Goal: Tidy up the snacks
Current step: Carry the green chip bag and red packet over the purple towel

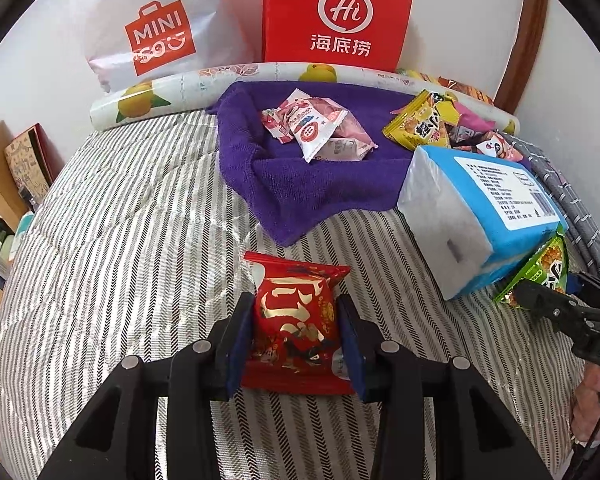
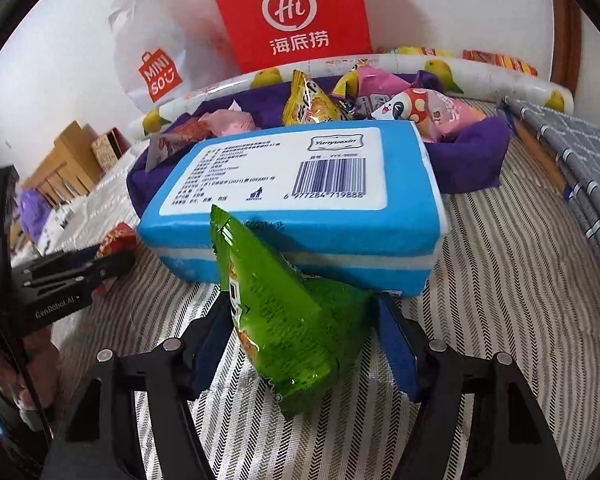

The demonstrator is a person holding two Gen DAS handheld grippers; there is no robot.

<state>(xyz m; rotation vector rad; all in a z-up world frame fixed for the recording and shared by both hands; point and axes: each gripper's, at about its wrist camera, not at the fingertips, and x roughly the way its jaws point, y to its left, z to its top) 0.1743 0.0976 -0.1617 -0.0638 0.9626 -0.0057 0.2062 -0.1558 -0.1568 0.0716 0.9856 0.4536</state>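
Trouble is sitting with the right hand-held gripper [image 2: 304, 344] at lower centre: its jaws are standing half open around the green snack packet [image 2: 288, 320], which is leaning on the blue tissue pack [image 2: 296, 200] on the bed [image 2: 500, 280] and could topple. The left hand-held gripper [image 1: 296, 336] is pinching a red snack packet [image 1: 296, 320], squashing it slightly.

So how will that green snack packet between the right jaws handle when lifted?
Probably light and puffy: the green packet looks air-filled, so it may squash. Its glossy film could slip. It leans against the blue tissue pack, so it may flop over if the jaws let go.
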